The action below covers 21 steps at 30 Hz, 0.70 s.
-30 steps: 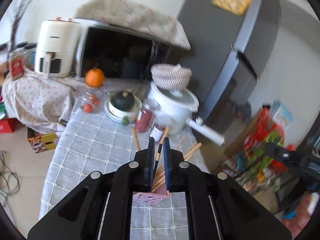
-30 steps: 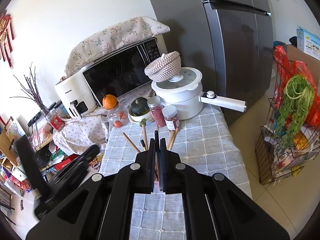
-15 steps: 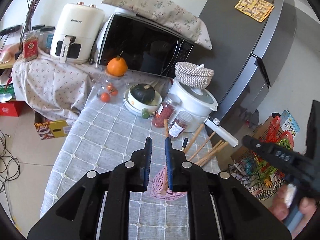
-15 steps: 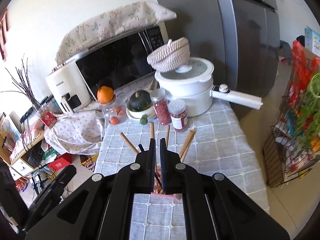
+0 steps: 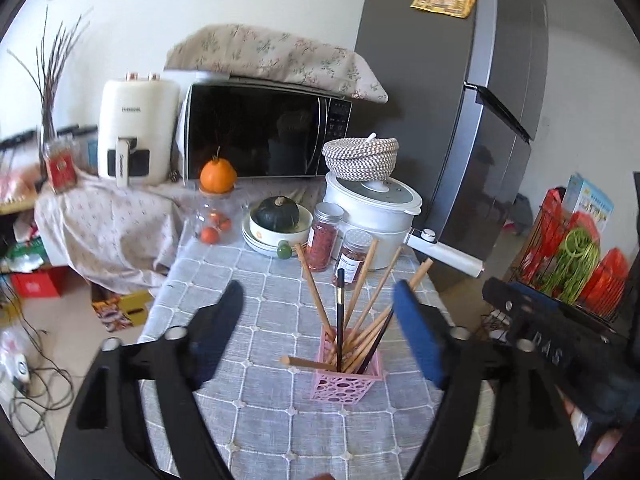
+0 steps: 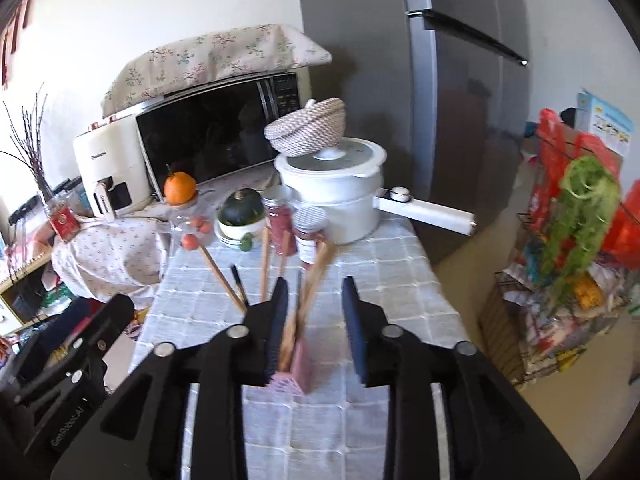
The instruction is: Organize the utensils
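The pink holder (image 5: 346, 376) stands on the tabletop (image 5: 256, 412) toward its right edge, with wooden chopsticks (image 5: 362, 280) and a dark one fanned upright in it and one stick lying across its rim; it sits ahead of my left gripper (image 5: 318, 308), within the gap, touched by neither finger; those jaws are opening, already wide apart; my right gripper (image 6: 314, 304) hangs just over the same holder, its jaws opening too, with chopstick tips rising between them, though blur hides whether a pad touches one; the checked grey cloth covers the tabletop; at its far edge stand two jars (image 5: 324, 236), a squash in a bowl (image 5: 278, 214) and a white pot (image 5: 370, 210); behind are a microwave (image 5: 264, 132) and a grey fridge (image 5: 472, 120).
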Tool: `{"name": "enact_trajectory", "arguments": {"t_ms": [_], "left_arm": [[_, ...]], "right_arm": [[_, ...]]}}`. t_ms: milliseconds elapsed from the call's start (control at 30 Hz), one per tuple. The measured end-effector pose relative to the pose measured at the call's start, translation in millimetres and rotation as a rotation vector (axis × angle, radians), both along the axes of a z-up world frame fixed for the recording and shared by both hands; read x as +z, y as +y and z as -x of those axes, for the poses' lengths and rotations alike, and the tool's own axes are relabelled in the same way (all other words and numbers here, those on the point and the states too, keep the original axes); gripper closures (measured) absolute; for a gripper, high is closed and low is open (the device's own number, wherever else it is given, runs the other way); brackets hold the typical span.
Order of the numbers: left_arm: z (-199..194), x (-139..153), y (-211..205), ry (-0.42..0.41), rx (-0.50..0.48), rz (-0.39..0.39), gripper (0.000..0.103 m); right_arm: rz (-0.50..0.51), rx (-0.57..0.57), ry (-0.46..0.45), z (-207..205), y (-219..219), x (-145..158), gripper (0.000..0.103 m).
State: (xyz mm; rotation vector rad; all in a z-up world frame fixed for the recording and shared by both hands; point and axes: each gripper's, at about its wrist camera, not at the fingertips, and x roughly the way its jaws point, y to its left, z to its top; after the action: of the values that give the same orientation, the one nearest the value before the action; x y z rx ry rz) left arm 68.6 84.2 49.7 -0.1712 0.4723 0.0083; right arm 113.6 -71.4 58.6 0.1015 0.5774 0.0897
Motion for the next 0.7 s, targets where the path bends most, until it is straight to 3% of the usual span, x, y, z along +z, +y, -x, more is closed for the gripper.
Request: {"name": "enact_trajectory", "arguments": {"t_ms": [67, 167, 333, 567, 700], "left_arm": [[5.7, -2.4, -6.7, -0.007, 0.020, -0.023, 0.011], [14.6, -7.5, -18.8, -0.015, 0.032, -0.059, 0.007], [29.9, -19.5, -40.3, -0.053, 0.053, -0.114, 0.007], [35.9, -36.4, -43.6, -0.011, 0.103, -0.094, 0.007], [33.3, -41.6, -47.5, 0.035, 0.072, -0.091, 0.007]], "right_arm": [[0.006, -0.045, -0.011, 12.1, -10.7, -6.3, 0.055], [0.019, -0.121, -0.030, 28.1, -27.3, -16.4, 0.036], [0.070, -0.235, -0.060, 55.0, -47.9, -34.5, 0.008], [0.114, -0.412, -0.178, 86.5, -71.1, -44.9, 0.006], [0.141, -0.406, -0.157, 85.5, -76.3, -49.7, 0.006]]}}
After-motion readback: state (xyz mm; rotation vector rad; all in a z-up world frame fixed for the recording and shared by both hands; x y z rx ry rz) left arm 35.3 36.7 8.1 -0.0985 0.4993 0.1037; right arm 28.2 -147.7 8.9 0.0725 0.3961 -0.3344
